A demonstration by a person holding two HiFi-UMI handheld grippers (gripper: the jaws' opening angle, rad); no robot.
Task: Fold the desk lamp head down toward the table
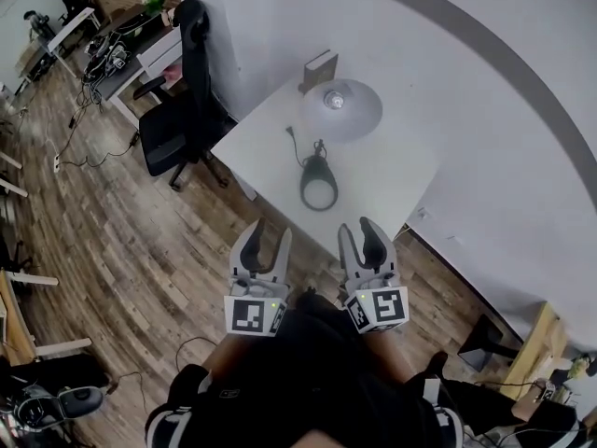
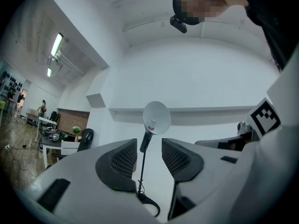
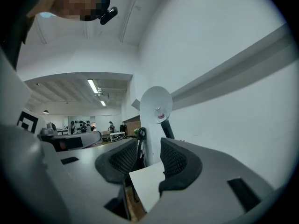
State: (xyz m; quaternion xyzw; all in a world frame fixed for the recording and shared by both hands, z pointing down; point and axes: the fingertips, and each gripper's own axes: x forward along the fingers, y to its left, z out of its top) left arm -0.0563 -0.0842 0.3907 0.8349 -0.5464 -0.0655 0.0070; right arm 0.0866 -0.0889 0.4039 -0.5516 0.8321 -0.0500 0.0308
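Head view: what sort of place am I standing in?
Probably an open-plan office or lab workspace: a black office chair on a wood-plank floor, desks cluttered with cables and equipment, and a white table carrying a desk lamp by a plain wall.

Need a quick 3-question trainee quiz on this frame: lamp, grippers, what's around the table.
1. True or false: the left gripper already clamps the desk lamp.
2. Multiple choice: in the head view, what stands left of the white table? A) black office chair B) red stool C) stepladder
3. Short answer: is the lamp head raised or folded down?

Key: 1 false, its jaws are open and empty, short of the table; 2 A; 3 raised.
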